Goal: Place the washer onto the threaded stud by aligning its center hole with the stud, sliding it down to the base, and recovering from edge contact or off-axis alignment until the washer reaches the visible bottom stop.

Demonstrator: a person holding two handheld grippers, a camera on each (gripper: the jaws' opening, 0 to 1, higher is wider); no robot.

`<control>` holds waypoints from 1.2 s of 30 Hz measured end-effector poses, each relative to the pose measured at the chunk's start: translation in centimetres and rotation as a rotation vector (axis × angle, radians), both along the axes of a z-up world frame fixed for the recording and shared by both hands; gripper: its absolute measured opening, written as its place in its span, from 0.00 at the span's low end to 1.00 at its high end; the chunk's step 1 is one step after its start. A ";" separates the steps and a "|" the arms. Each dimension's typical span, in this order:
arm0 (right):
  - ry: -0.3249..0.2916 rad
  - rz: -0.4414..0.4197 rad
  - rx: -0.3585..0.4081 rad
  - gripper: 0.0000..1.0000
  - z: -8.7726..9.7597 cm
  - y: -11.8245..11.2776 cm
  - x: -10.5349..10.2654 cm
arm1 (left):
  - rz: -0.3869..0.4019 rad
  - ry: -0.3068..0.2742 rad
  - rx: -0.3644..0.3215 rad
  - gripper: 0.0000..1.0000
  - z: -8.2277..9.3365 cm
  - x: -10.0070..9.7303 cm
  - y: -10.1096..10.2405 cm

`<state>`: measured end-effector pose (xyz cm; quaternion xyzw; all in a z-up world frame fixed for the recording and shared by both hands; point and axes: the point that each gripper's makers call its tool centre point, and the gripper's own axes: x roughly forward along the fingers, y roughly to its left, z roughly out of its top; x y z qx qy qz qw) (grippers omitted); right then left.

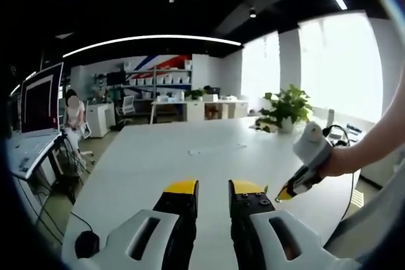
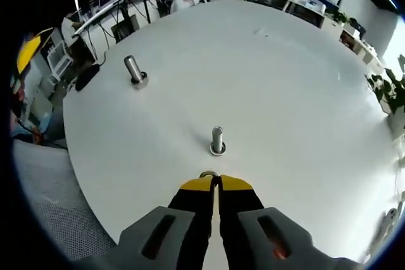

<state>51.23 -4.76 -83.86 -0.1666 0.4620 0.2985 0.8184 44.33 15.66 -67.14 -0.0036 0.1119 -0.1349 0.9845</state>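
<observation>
Washer (image 2: 209,174) mostly hidden behind closed yellow-tipped jaws

We count two upright silver metal threaded studs (image 2: 217,140) (image 2: 133,69), one thin metal ring washer (image 2: 208,174), one round white desk (image 2: 266,86), one green potted plant (image 1: 286,108).

Large white table (image 1: 190,156) set in open-plan office. Bright windows (image 1: 338,61) seen along right wall, potted plant (image 1: 286,109) placed before them. Curved ceiling light strip (image 1: 152,39) seen overhead against dark ceiling. Shelving with white boxes (image 1: 155,80) ranged along far wall, red and blue stripes painted above. Monitor (image 1: 41,99) mounted on stand at left, cables trailed over floor beneath. Person seated near monitor (image 1: 74,118). Office chair (image 1: 128,107) parked by low desks.
</observation>
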 end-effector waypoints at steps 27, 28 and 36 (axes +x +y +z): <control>-0.059 0.008 0.037 0.04 3.7 2.3 3.6 | -0.008 0.000 0.009 0.16 0.0 -0.1 0.0; -0.058 0.011 0.032 0.04 3.7 2.4 3.7 | -0.008 0.002 0.007 0.16 0.0 -0.1 0.0; -0.034 0.019 0.004 0.04 3.1 2.1 3.6 | -0.003 0.002 0.003 0.16 0.1 -0.2 0.1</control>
